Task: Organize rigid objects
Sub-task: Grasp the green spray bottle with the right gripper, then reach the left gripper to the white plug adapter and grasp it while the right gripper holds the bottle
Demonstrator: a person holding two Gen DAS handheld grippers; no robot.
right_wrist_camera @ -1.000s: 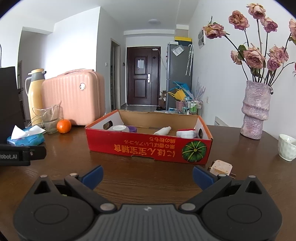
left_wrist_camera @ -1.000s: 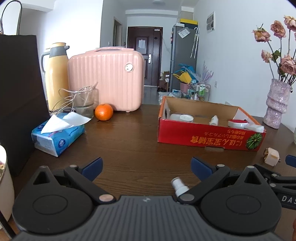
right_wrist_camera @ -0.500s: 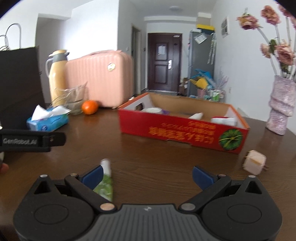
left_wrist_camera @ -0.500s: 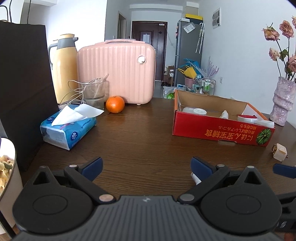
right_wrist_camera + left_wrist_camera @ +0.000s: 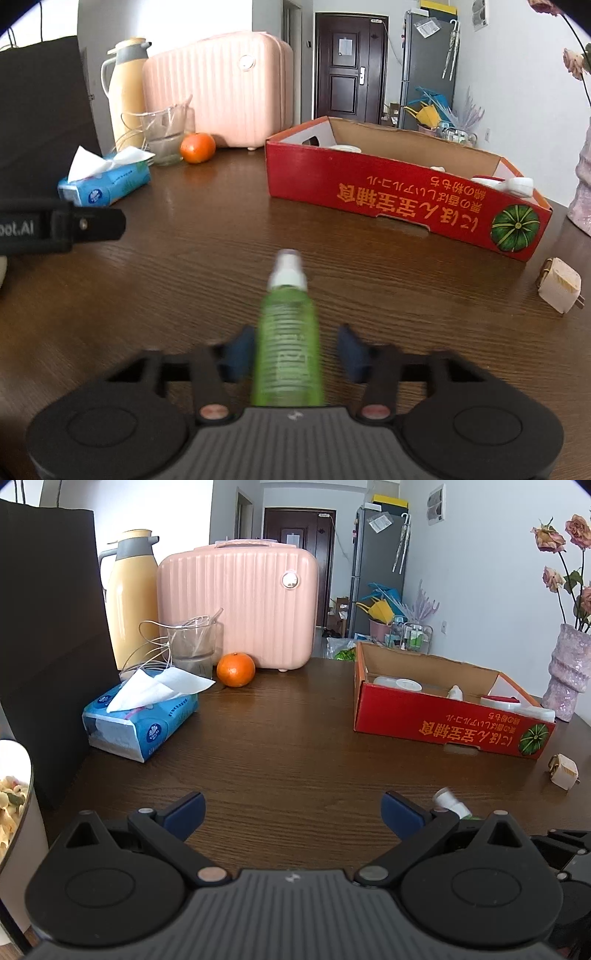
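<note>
The green bottle lies on the counter between the right tongs, whose jaws have just been closing around it. The left tongs gape empty. Likely next: lifting it into the red box.

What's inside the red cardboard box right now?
Inside the red cardboard box: a white round lid, a small white bottle and a red-and-white container. The front wall hides the box floor.
</note>
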